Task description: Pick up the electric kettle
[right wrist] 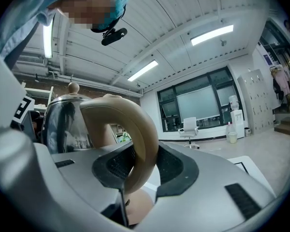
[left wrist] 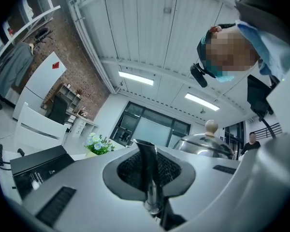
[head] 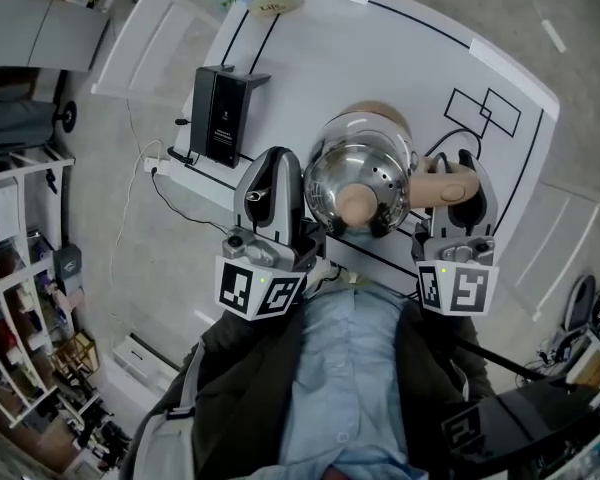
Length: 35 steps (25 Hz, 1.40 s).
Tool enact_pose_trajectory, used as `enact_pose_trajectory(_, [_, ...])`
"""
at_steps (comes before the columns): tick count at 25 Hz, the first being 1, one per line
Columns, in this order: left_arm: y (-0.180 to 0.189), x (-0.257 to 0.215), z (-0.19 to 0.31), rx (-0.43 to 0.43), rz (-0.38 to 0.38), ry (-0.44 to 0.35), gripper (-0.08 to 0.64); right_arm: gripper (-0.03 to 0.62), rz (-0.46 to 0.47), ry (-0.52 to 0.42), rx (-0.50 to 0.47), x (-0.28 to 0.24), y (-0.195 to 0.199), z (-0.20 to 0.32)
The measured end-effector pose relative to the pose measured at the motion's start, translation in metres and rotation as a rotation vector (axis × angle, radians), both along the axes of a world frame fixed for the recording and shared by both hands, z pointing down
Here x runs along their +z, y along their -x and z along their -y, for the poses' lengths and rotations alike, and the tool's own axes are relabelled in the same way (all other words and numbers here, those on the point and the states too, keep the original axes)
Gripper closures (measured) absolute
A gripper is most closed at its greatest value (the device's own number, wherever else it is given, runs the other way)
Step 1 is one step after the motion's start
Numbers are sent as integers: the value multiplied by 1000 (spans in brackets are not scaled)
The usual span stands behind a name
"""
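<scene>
No brand legible; print on black box (head: 218,116) and flower pot (head: 270,6) label too small to read. Electric kettle (head: 360,173) hung betw. both grippers, over near edge of white table (head: 380,58), close to person's chest. Left gripper (left wrist: 150,178) was pinched on thin steel spout (left wrist: 146,161); right gripper (right wrist: 135,168) was clamped on beige handle (right wrist: 142,129). Box sat left of kettle, well apart. Tabletop beyond had only black lines.

In the head view the left tongs (head: 280,168) cover the electric kettle's (head: 360,173) spout (left wrist: 146,170); its underside is hidden.
</scene>
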<state>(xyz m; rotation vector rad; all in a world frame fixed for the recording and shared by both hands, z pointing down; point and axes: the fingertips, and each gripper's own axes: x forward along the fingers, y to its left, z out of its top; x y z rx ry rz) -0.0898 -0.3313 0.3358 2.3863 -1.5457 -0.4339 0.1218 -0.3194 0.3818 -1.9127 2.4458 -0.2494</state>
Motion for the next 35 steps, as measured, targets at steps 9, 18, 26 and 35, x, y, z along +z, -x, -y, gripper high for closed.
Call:
enact_pose_trajectory(9, [10, -38, -36, -14, -21, -62, 523, 462, -19, -58, 9, -41, 8, -35])
enact_pose_trajectory(18, [12, -57, -45, -14, -30, -103, 523, 462, -31, -87, 20, -59, 9, -45])
enact_pose_trajectory(26, [12, -68, -54, -8, -29, -122, 523, 462, -32, -104, 28, -70, 10, -54])
enact_pose_trajectory(35, [17, -76, -63, -7, -36, -132, 523, 462, -35, -113, 26, -80, 15, -63])
